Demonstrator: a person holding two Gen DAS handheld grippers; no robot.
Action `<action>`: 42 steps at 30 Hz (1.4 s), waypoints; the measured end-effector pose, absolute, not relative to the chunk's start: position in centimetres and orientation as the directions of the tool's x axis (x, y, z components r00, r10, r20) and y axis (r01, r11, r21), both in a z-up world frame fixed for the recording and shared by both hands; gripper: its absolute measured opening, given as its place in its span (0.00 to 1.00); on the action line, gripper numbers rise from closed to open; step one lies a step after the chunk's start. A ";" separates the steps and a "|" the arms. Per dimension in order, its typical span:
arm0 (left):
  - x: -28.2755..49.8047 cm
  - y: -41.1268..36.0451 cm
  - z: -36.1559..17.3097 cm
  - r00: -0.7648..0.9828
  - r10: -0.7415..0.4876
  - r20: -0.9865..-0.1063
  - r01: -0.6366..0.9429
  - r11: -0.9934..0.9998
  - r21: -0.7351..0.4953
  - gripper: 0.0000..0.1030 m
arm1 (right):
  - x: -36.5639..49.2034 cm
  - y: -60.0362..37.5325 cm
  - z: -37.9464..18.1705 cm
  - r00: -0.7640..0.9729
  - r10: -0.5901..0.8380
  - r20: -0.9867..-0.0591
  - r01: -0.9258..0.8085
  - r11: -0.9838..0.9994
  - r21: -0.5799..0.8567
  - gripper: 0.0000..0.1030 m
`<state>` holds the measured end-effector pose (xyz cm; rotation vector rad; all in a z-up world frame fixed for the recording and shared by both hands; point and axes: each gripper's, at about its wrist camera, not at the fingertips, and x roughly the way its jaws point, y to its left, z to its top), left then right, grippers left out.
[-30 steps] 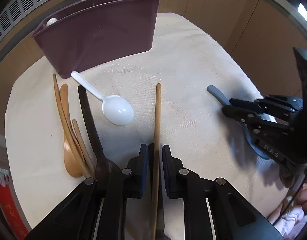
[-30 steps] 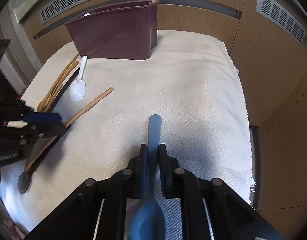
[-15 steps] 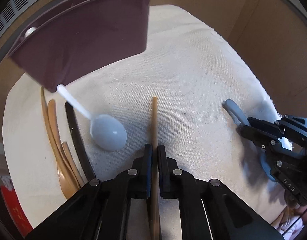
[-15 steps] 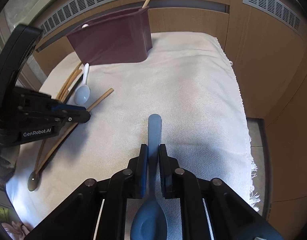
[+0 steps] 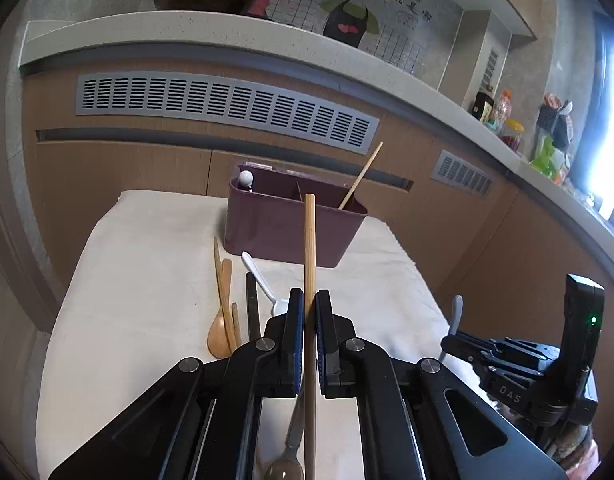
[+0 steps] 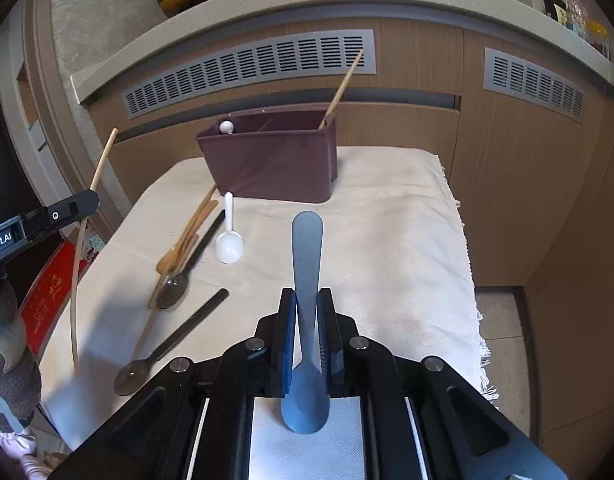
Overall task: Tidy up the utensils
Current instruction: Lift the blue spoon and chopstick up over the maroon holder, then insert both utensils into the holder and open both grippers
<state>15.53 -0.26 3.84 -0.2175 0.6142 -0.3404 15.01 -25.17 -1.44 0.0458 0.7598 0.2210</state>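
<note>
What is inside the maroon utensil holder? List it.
Inside the maroon utensil holder, a wooden chopstick leans out of the right compartment, and a white rounded utensil end pokes above the left corner. The walls hide everything lower down.

A grey slotted vent [image 5: 227, 104] runs below a stone ledge [image 5: 187, 36].
</note>
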 end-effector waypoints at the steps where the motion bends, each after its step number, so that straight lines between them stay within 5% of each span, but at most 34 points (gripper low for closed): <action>1: 15.0 0.4 4.0 0.769 -0.372 -0.521 0.243 0.922 -0.300 0.05 | 14.8 -25.0 -1.2 0.705 0.218 -0.675 -0.186 0.975 0.122 0.10; 10: 14.8 0.0 6.6 0.826 -0.363 -0.432 0.254 0.923 -0.290 0.05 | 14.6 -23.8 2.9 0.769 0.244 -0.591 -0.221 0.969 0.112 0.10; 20: 19.3 -1.2 18.1 0.935 -0.332 -0.128 0.304 0.932 -0.198 0.05 | 18.1 -23.5 16.8 0.950 0.162 -0.268 -0.174 0.984 -0.022 0.10; 25: 23.4 -1.4 21.5 0.950 -0.312 0.002 0.307 0.934 -0.183 0.05 | 22.1 -23.2 20.3 0.975 0.129 -0.180 -0.138 0.990 -0.039 0.10; 42: 38.6 -2.6 13.2 0.939 -0.307 -0.158 0.262 0.932 -0.252 0.05 | 35.3 -21.7 11.4 0.909 0.159 -0.384 -0.165 0.986 0.018 0.10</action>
